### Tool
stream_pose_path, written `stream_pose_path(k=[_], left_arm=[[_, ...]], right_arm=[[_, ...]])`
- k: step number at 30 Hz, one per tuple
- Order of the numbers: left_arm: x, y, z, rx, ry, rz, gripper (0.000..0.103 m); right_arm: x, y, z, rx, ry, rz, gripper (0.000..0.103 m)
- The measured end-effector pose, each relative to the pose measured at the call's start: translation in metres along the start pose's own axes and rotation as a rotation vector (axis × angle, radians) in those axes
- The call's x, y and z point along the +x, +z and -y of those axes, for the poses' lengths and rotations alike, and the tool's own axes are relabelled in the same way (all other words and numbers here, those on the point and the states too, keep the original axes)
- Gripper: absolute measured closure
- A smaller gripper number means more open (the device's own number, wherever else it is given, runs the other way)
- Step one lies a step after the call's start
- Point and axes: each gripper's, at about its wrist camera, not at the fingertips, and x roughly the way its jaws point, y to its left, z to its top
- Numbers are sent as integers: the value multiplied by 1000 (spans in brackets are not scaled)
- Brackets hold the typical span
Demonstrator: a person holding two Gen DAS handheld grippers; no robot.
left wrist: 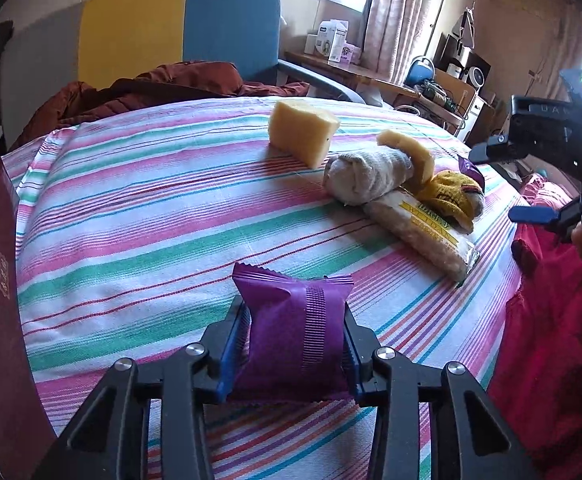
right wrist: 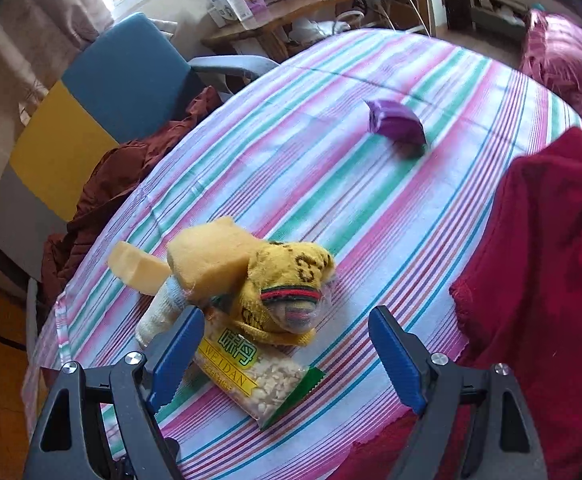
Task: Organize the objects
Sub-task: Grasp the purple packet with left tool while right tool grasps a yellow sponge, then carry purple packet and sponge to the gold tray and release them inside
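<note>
Purple packet (left wrist: 295, 332) sits clamped in the left gripper (left wrist: 291, 354), while the right gripper (right wrist: 287, 354) gapes over a snack bag (right wrist: 251, 380).

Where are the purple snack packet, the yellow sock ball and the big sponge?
purple snack packet (left wrist: 295, 332): left wrist view, middle of the wrapper.
yellow sock ball (right wrist: 291, 280): right wrist view, its knitted top.
big sponge (left wrist: 301, 132): left wrist view, front face.

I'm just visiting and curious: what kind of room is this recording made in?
Most likely a lived-in room at home, perhaps a bedroom or sitting room. A striped cloth covers the surface, an armchair holds crumpled clothing, and curtains hang by a window beside a cluttered wooden shelf.
</note>
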Motion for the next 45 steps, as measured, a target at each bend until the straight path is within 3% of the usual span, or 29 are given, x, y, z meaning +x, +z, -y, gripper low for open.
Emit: stream_pose_path(k=[6,10,16,17,18,20,24,35,39,45], left_arm=[[-1,0,-1,-8,-11,2,61],[-2,-1,-2,-10,-14,3,61],[-1,0,-2,-12,-16,3,61],[0,0,-2,-10,-14,3,61],[0,0,-1,-9,-12,3,61],[1,1,-1,-8,-11,3,61],[2,1,0,-3,-6,3,61],[-2,3,0,0,19,-8,64],[-21,3,-1,-15,38,-9,64],[-67,8,-1,5,94,58,64]], right_arm=[[8,23,-36,-117,74,-37,17],[37,49,-61,-179,104,-69,17],[94,51,-65,-244,58,-169,17],[100,49,-63,-251,37,-189,19],[102,49,-60,-255,14,-197,31],[93,55,-53,-217,67,-162,52],[72,63,-38,-152,115,-87,58],[47,62,-55,-218,184,1,59],[36,60,-61,-247,230,26,59],[29,50,-78,-322,279,18,59]])
